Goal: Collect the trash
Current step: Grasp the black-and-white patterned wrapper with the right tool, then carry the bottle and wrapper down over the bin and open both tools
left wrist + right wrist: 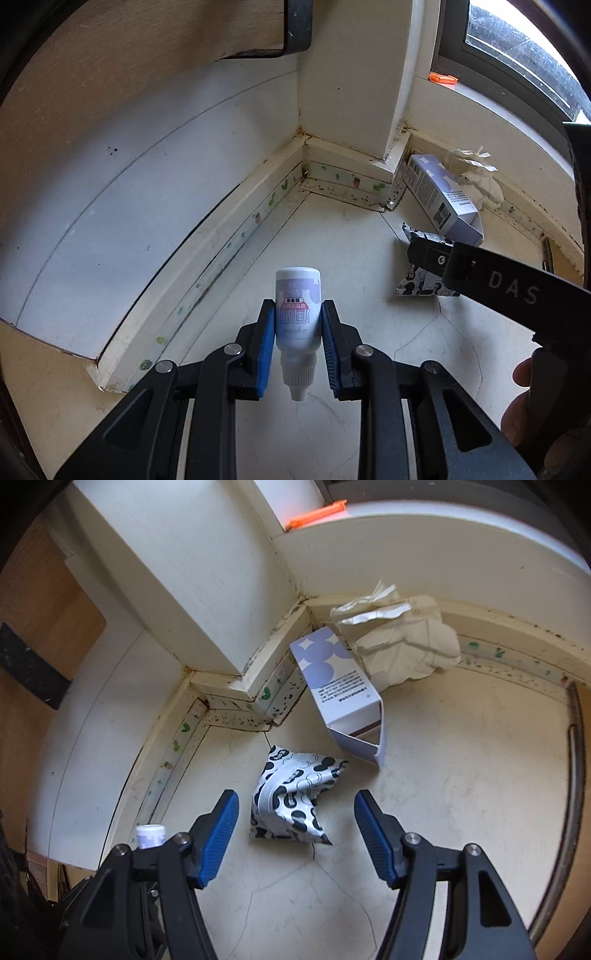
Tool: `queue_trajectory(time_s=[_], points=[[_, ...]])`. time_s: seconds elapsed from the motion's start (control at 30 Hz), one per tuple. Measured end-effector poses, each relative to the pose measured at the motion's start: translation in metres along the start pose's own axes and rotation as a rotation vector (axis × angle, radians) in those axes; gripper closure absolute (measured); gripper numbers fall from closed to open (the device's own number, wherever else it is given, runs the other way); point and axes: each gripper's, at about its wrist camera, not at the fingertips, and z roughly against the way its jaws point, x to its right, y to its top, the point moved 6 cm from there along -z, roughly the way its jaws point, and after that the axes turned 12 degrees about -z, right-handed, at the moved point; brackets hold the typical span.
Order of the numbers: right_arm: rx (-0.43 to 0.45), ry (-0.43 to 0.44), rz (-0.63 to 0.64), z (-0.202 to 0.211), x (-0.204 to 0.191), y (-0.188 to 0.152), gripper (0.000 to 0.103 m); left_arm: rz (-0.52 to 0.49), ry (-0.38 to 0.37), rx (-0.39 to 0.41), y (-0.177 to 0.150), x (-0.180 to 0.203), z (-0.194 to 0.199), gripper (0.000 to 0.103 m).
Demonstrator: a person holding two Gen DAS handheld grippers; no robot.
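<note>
- Left gripper (pixel 298 325): blue pads pressed on both sides of a small white bottle (pixel 298 314), held clear above the floor (pixel 351 236). Bottle is inverted toward the camera: ribbed white cap and nozzle point back at the lens, rounded base faces away. Label pale lilac with a red block and dark print.
- Floor centre: crumpled foil wrapper (pixel 291 797), silver-white with black blotches, lying flat just ahead of the right gripper (pixel 295 830). Jaws stand wide apart, pads either side of it, nothing gripped.
- Behind wrapper: lilac carton (pixel 340 694), white diamond pattern, one end open, leaning at the skirting.
- Far right: crumpled cream paper (pixel 402 642) touching the carton, against the wall.
</note>
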Motion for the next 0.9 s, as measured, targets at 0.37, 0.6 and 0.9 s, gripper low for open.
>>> queue_trajectory(time_s=[0.37, 0.6, 0.9], points=[[0.002, -0.018, 0.061, 0.000, -0.005, -0.009, 0.057, -0.015, -0.003, 0.014, -0.008, 0.001, 0.013, 0.080], [-0.016, -0.044, 0.055, 0.023, 0.010, -0.041, 0.057, -0.050, -0.028, 0.029, -0.020, 0.009, 0.037, 0.080], [-0.005, -0.053, 0.020, 0.069, 0.020, -0.094, 0.058, -0.120, -0.071, 0.046, -0.057, 0.015, 0.083, 0.080]])
